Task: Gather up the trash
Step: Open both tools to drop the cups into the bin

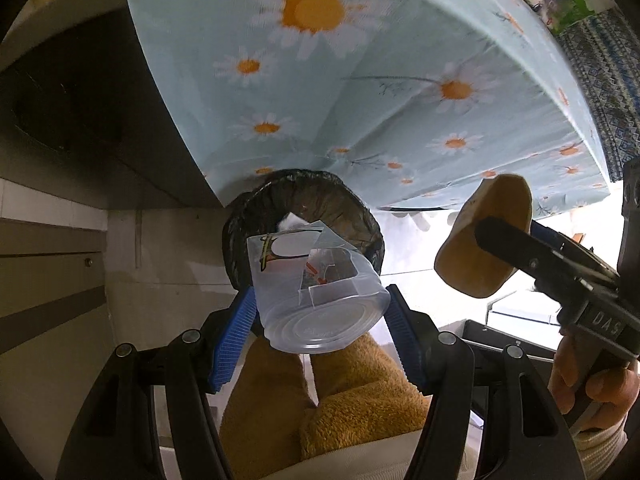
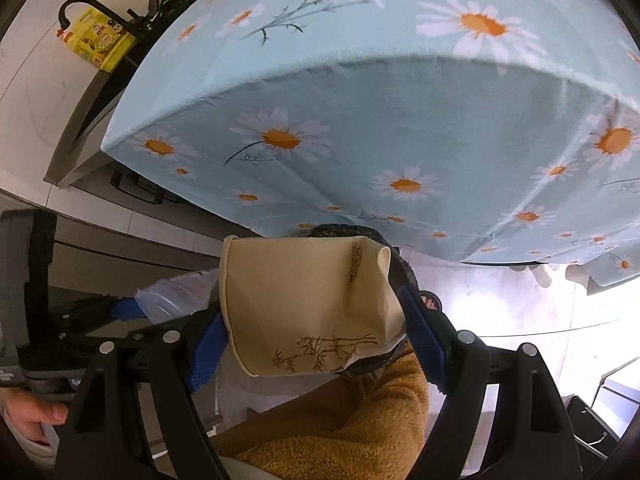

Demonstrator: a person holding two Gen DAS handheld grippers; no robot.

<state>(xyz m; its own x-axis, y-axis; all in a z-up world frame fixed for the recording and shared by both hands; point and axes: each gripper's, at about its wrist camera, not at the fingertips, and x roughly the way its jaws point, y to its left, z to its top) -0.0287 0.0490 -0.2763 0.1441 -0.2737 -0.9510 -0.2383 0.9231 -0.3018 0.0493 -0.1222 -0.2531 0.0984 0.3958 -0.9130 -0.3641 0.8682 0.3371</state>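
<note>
My left gripper [image 1: 320, 300] is shut on a clear plastic cup [image 1: 316, 292], its blue pads [image 1: 236, 328] pressing the cup's sides. The cup lies tilted, mouth towards a bin lined with a black bag [image 1: 352, 204] just beyond it, which stands at the foot of the table. My right gripper [image 2: 312, 308] is shut on a crumpled beige paper cup [image 2: 304, 300] with a bamboo print. That paper cup [image 1: 484, 240] hangs to the right of the bin in the left wrist view. Only part of the bin's rim [image 2: 402, 276] shows behind the cup.
A table under a light blue daisy cloth [image 1: 360, 80] overhangs the bin. Orange fleecy trouser legs [image 1: 360, 392] are below the grippers. A hand [image 1: 588, 384] holds the right gripper's handle. A yellow container [image 2: 100, 40] and a black tap [image 2: 80, 4] are on a counter.
</note>
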